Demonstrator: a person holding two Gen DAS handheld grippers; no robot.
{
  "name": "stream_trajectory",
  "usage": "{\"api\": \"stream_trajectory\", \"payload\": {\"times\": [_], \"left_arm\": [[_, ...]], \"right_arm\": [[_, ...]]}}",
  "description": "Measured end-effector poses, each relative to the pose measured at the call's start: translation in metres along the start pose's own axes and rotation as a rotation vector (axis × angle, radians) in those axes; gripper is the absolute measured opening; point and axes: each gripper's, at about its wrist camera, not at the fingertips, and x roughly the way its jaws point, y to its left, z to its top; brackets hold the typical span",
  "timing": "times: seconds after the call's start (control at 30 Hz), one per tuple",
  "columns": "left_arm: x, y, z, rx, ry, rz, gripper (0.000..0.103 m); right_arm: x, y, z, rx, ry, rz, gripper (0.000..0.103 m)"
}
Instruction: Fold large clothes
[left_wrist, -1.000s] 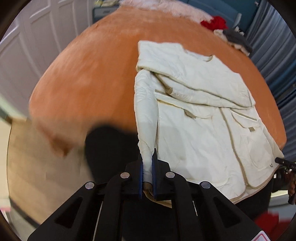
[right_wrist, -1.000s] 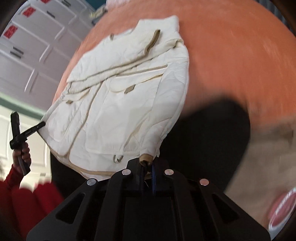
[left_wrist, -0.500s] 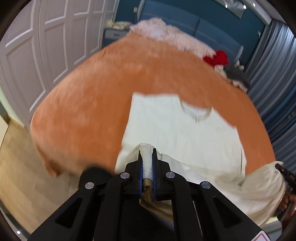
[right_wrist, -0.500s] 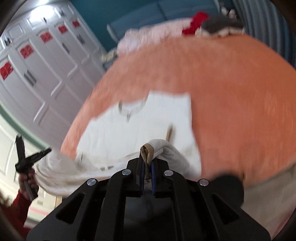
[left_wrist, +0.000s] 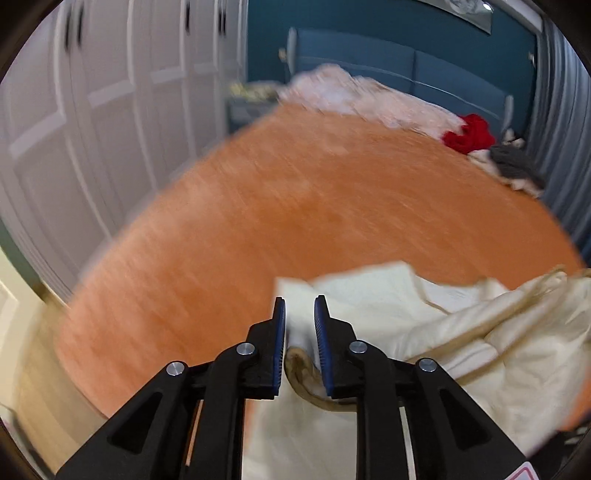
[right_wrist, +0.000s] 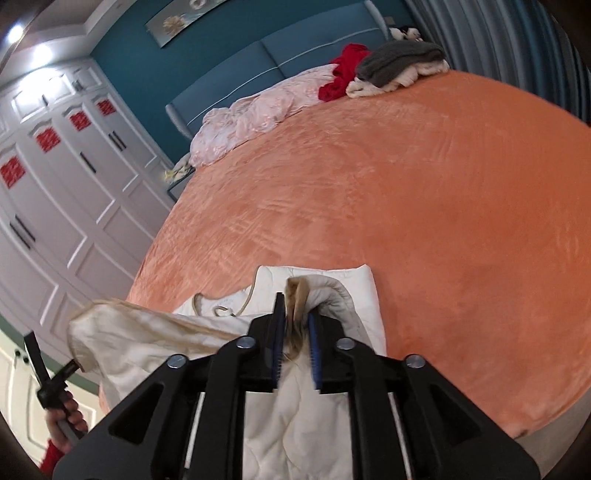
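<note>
1. Up close, the left claw (left_wrist: 300, 314) has its jaws opening; a fold of the cream jacket (left_wrist: 424, 332) and its tan-trimmed edge still lie in the gap between the blue pads, which no longer press on the cloth.
2. Likewise the right claw (right_wrist: 297, 310) is opening, with a tan-edged bunch of the jacket (right_wrist: 306, 417) standing between its pads, loose on at least one side.
3. From the right wrist view, the jacket lies at the near edge of the bed (right_wrist: 424, 206), its lower part doubled up over the top part; a hanging loop and a small neck label show at the collar, the label's writing too small to read.
4. At the left of that view, a hand (right_wrist: 68, 413) with a red sleeve holds the left claw (right_wrist: 40, 373) beside the jacket's raised corner.
5. Farther out, the orange bed cover runs to a pink quilt (right_wrist: 258, 110), a red garment (right_wrist: 343, 70) and a grey and cream pile (right_wrist: 399, 62) by the blue headboard (right_wrist: 266, 62).
6. White wardrobe doors (right_wrist: 55, 192) carry red paper squares (right_wrist: 46, 139); their marks cannot be read.
</note>
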Motion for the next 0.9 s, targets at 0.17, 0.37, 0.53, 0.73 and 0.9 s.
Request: {"api": "stream_trajectory", "payload": {"times": [0.17,0.37,0.53,0.73,0.9], "left_arm": [[-0.002,0.01,0.012,-0.019,-0.015,-0.062,0.062],[0.033,0.019,0.005,-0.081,0.131,-0.164,0.067],[0.077,0.019,-0.007,-0.189,0.269,-0.221,0.067],[0.096,0.005,-0.007,-0.136,0.299,-0.212,0.063],[0.096,0.005,0.003,-0.125,0.274,-0.194,0.01]], "right_arm": [[-0.027,0.011,-0.004,-0.032,-0.158,-0.014,0.072],[0.006,0.009,-0.009,-0.139,-0.037,-0.099,0.075],[0.039,-0.002,-0.016,-0.168,0.066,-0.156,0.076],[0.068,-0.002,-0.013,-0.163,0.136,-0.128,0.053],[0.077,0.01,-0.007,-0.205,0.144,-0.158,0.007]]}}
